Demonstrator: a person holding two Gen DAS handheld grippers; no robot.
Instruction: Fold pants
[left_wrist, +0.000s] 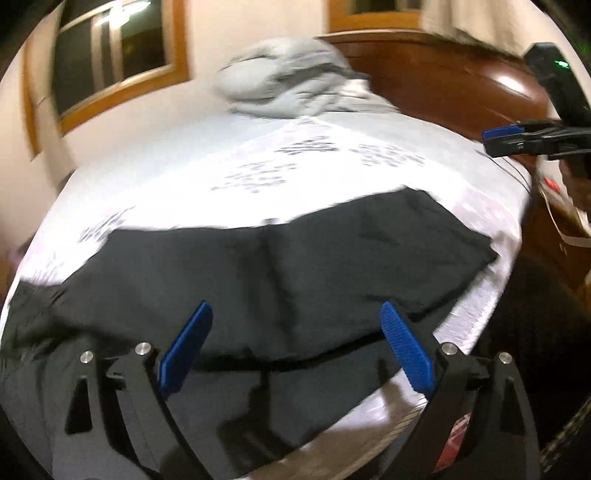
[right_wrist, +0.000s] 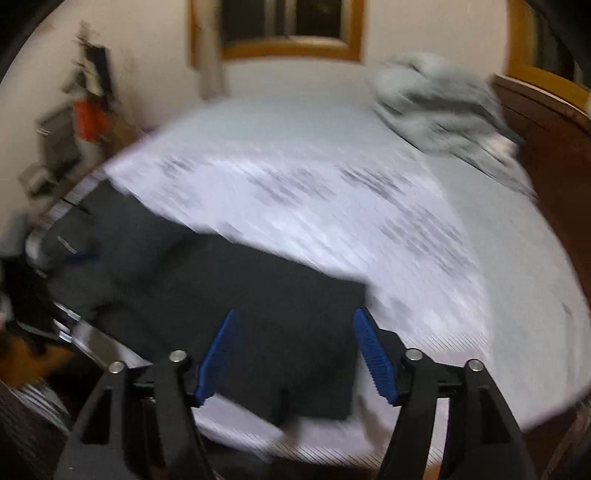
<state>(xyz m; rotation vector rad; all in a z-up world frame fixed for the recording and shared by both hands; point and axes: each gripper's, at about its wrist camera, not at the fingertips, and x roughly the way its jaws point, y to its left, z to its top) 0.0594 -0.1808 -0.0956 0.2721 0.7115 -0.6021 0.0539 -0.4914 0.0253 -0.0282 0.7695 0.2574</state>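
Note:
Dark pants (left_wrist: 295, 251) lie spread flat along the near edge of a bed covered by a white patterned sheet (left_wrist: 258, 166). My left gripper (left_wrist: 295, 306) hovers over the pants, its blue pads (left_wrist: 188, 347) wide apart with nothing between them. In the right wrist view the pants (right_wrist: 221, 280) end in a straight edge at the right. My right gripper (right_wrist: 296, 312) stands open above that end, gripping nothing. In the left wrist view the right gripper (left_wrist: 489, 138) shows side-on at the far right, above the bed's edge. Both views are motion-blurred.
A bundled grey blanket (left_wrist: 288, 77) lies at the far side of the bed, also in the right wrist view (right_wrist: 436, 103). A dark wooden headboard (left_wrist: 461, 81) runs along the right. Cluttered furniture with an orange item (right_wrist: 88, 118) stands beyond the bed's left end.

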